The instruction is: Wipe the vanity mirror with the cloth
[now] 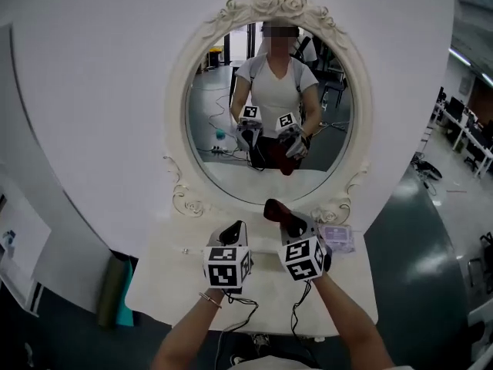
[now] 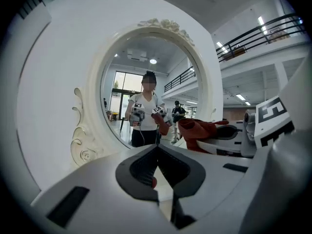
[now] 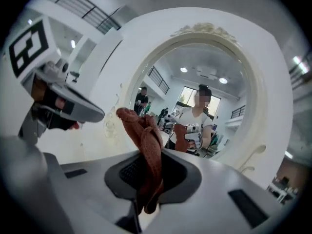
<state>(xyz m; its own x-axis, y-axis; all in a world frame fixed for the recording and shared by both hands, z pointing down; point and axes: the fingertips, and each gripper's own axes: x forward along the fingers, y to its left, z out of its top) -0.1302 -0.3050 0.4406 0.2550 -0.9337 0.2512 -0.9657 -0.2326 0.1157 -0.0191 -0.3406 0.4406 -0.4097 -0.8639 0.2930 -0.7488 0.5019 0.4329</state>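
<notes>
Right gripper (image 3: 145, 165) clamped on a crumpled rust-red cloth (image 3: 144, 139) at centre frame, just below the oval white-framed vanity mirror (image 1: 179, 133). Can't tell if they touch, and the cloth's lower end is buried between the jaws. Left gripper (image 2: 157, 152) jaws together, empty. Pale purple item (image 1: 340, 237) on the white tabletop (image 1: 173, 284) is half hidden, unidentifiable.

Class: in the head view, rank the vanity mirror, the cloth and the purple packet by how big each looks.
1. vanity mirror, clearly largest.
2. cloth and purple packet: look about alike; the cloth is bunched and nearer the camera, so I leave them unranked.
</notes>
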